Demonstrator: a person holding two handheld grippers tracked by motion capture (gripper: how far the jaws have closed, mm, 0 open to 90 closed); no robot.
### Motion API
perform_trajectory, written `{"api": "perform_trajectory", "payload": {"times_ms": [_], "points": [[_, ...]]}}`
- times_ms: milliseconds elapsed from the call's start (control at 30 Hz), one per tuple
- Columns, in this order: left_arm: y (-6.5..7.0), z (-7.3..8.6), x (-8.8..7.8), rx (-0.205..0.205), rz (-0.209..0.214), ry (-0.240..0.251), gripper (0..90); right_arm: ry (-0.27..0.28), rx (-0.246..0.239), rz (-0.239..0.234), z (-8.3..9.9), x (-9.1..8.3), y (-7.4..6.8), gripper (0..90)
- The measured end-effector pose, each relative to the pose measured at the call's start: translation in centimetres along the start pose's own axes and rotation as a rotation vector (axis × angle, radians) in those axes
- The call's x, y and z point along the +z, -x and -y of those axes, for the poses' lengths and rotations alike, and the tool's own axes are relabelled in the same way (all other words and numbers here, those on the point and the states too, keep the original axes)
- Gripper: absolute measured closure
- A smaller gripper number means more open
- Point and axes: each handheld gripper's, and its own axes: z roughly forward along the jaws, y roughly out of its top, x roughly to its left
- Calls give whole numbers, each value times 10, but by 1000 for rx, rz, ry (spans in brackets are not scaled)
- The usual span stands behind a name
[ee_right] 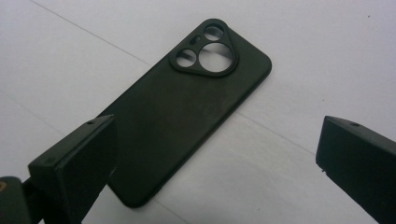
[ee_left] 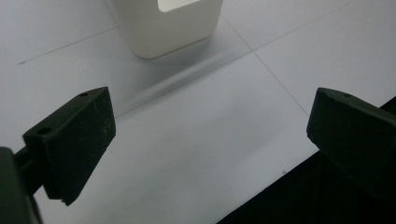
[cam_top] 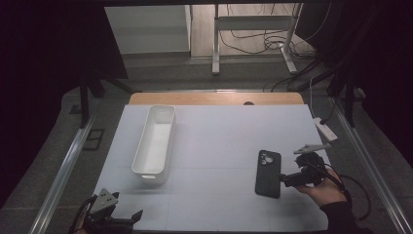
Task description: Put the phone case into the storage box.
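a flat black rubbery phone case (cam_top: 268, 173) with three round camera holes near its far end is lying back side up on the big white table sheet (cam_top: 219, 141), over on the right side and toward the near edge. the right gripper (cam_top: 286, 179) is sitting in the person's right hand (cam_top: 325, 191), just beside the case's right edge and pointing at it. in the right gripper view the case (ee_right: 187, 107) is lying slanted between and a little past the two black jaws, and the jaws are standing wide apart, one on each side, with nothing between them. i cannot tell if the left jaw is touching the case or just hanging over it.

a long white plastic bin (cam_top: 156, 144) with rounded corners is standing on the left part of the sheet, well apart from the case. its inside is looking bare.

the left gripper (cam_top: 127, 218) is resting at the near left corner of the sheet, near the short end of the bin. in the left gripper view its jaws are also spread wide apart, holding nothing, with the bin's (ee_left: 168, 25) end wall just ahead.
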Motion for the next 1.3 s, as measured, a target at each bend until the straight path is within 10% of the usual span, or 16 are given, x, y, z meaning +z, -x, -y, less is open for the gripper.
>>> {"api": "perform_trajectory", "payload": {"times_ms": [433, 967, 1300], "points": [[0, 0, 0, 0, 3, -3, 21, -14, -23, 12, -17, 12, 9, 194], [0, 0, 1, 1, 2, -7, 23, -97, -30, 51, -25, 26, 17, 895], [0, 0, 1, 2, 1, -9, 24, -118, -9, 50, -24, 44, 25, 899]]}}
